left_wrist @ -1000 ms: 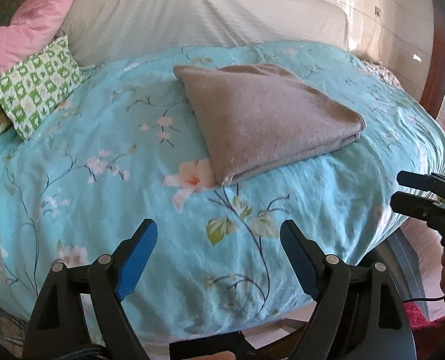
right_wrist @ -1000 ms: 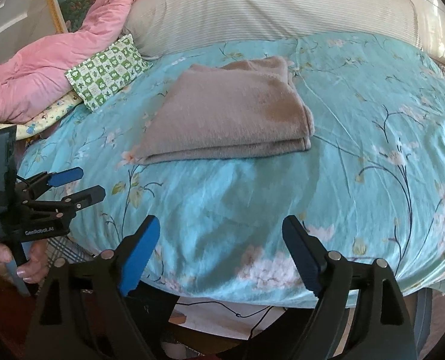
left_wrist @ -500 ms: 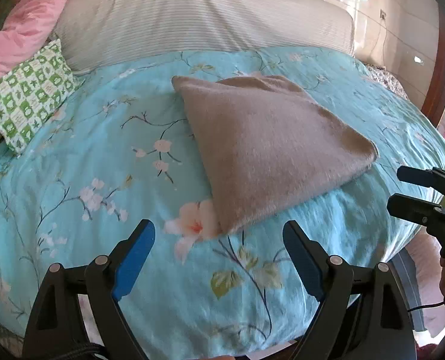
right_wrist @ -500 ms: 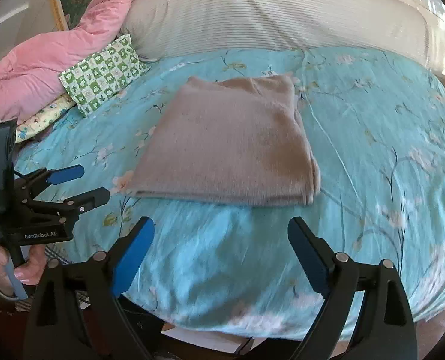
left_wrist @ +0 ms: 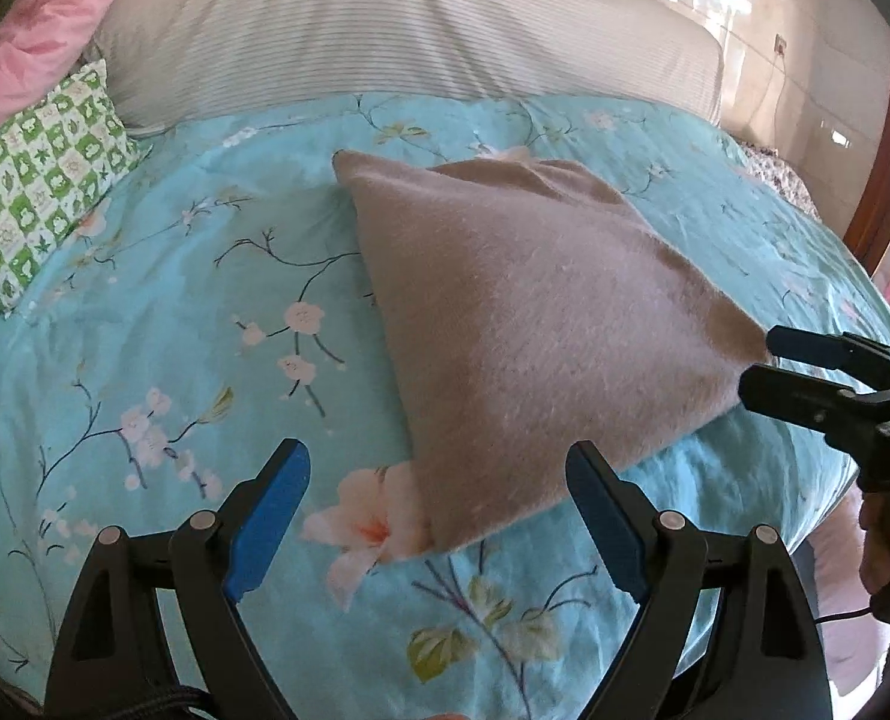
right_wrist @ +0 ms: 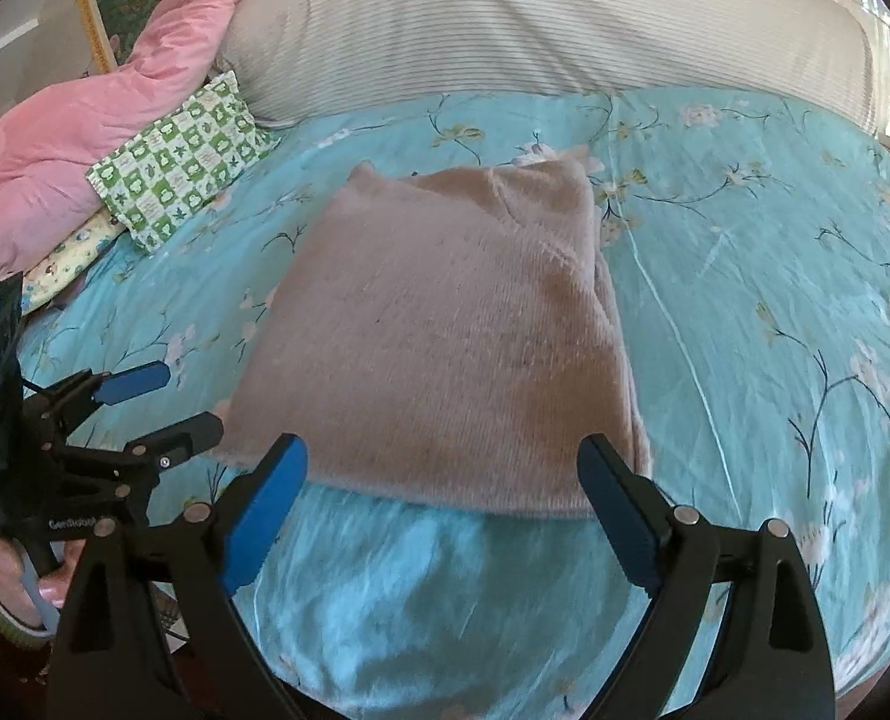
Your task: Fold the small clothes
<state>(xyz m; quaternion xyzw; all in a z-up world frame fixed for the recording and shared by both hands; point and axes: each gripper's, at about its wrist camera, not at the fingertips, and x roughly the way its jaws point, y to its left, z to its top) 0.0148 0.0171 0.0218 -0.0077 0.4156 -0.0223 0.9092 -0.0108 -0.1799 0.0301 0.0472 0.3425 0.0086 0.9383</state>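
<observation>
Bedspread (left_wrist: 144, 312) floral turquoise, folded sweater (right_wrist: 445, 348), striped bolster (right_wrist: 535, 18)

You have one folded taupe sweater (right_wrist: 445, 354), one floral turquoise bedspread (right_wrist: 745, 300), one green checked pillow (right_wrist: 180, 156), one pink quilt (right_wrist: 84, 126), two grippers: left gripper (left_wrist: 438, 513), right gripper (right_wrist: 445, 507).

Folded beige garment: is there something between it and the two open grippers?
Nothing visible. Only bare floral bedspread lies between the folded beige garment and the right gripper; the left gripper has its near corner between its fingers.
</observation>
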